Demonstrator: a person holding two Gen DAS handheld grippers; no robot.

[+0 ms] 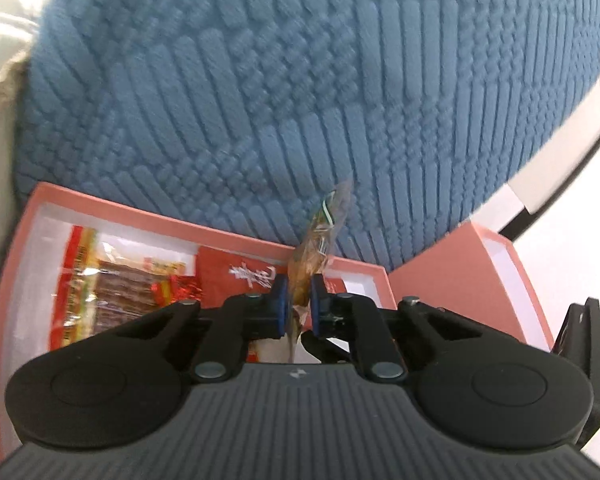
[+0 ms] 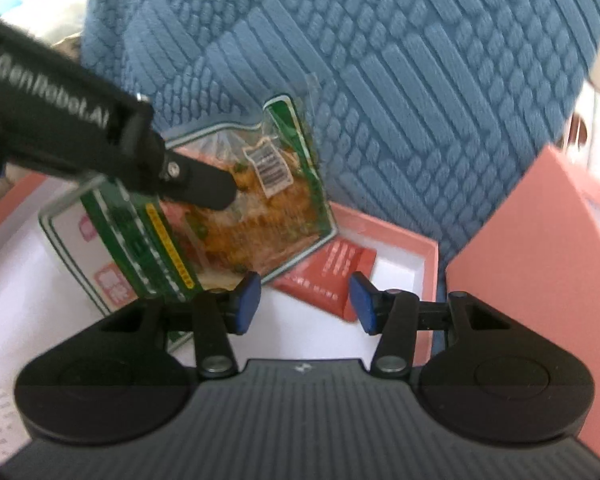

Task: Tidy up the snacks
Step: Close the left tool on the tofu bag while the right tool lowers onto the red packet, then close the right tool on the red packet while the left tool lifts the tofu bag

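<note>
Your left gripper (image 1: 298, 304) was clamped on the green-edged snack pouch (image 2: 256, 200), pads pinching it edge-on near one end, so the pouch stood up above the pink box (image 1: 16, 280) and in front of the blue cushion (image 1: 300, 80). Your right gripper (image 2: 304, 304) had its jaws apart with nothing between them, hovering over the white floor of the box just beside the pouch's lower corner. Inside the box, a red sachet (image 2: 332, 276) lay flat near the far wall, and in the left wrist view a striped red-and-yellow packet (image 1: 112, 280) plus a red packet with white writing (image 1: 236, 276) sat on the box floor beneath the pouch. The step looked like laying the pouch down into the box. To do it well, you needed to keep the pinch firm, since it caught only a thin strip of film and the pouch hung loose and could swing or slip. You wanted to lower it over the bare white floor next to the red sachet, tip it flat, not drop it on edge, and keep it off the box wall. The right gripper could have steadied the free corner, but only if it closed on film, not on the filling. Can't tell how full the box's near side was; the gripper body hid it. Releasing only once the pouch rested on the box floor seemed safest.
</note>
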